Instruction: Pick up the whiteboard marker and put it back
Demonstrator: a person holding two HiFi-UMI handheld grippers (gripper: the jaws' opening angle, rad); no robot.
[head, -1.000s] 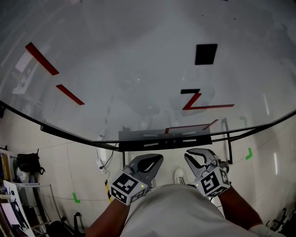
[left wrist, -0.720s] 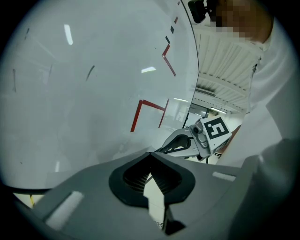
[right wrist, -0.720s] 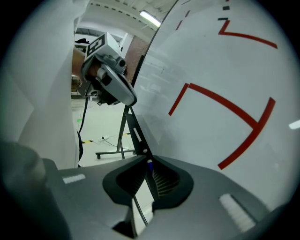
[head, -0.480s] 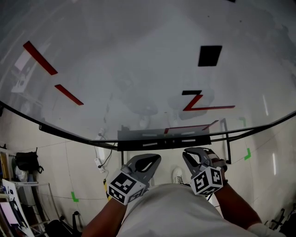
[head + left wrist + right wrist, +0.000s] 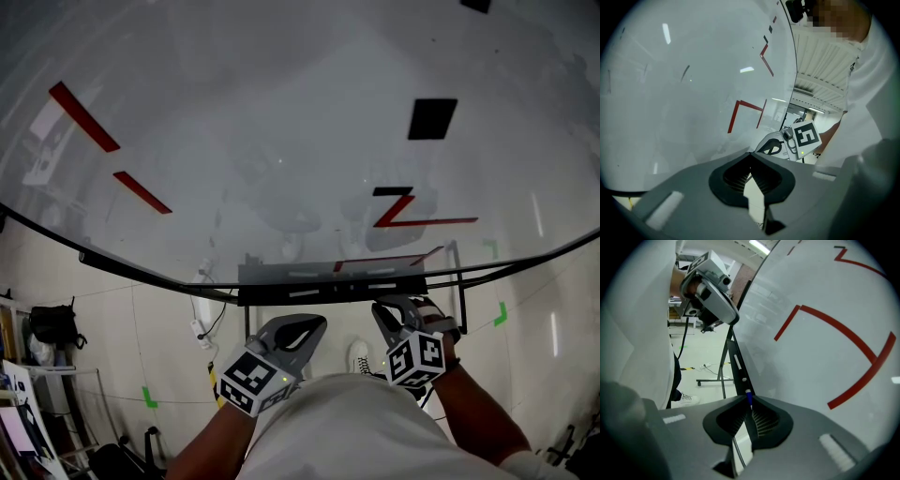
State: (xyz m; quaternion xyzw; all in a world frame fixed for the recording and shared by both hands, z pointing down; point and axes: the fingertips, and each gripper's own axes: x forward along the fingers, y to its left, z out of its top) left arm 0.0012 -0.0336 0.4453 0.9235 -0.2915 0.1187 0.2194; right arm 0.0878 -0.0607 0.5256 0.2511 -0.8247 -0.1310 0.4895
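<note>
— Right tool [image 5: 386, 310] has slid a little inward, toward the left tool [image 5: 314, 326], which has barely shifted. Both sit low against the person's body, jaws pressed together, nothing in them.
— And the whiteboard marker?
— Blue-tipped [image 5: 748, 396], lying in the tray [image 5: 281, 277] just beyond the right tool's tips. Its long axis follows the tray, running away from that tool. Right is nearer.
— Count?
— Two tools, one blue marker, two pale pieces [image 5: 737, 360] farther along the tray, one whiteboard [image 5: 281, 112] above.
</note>
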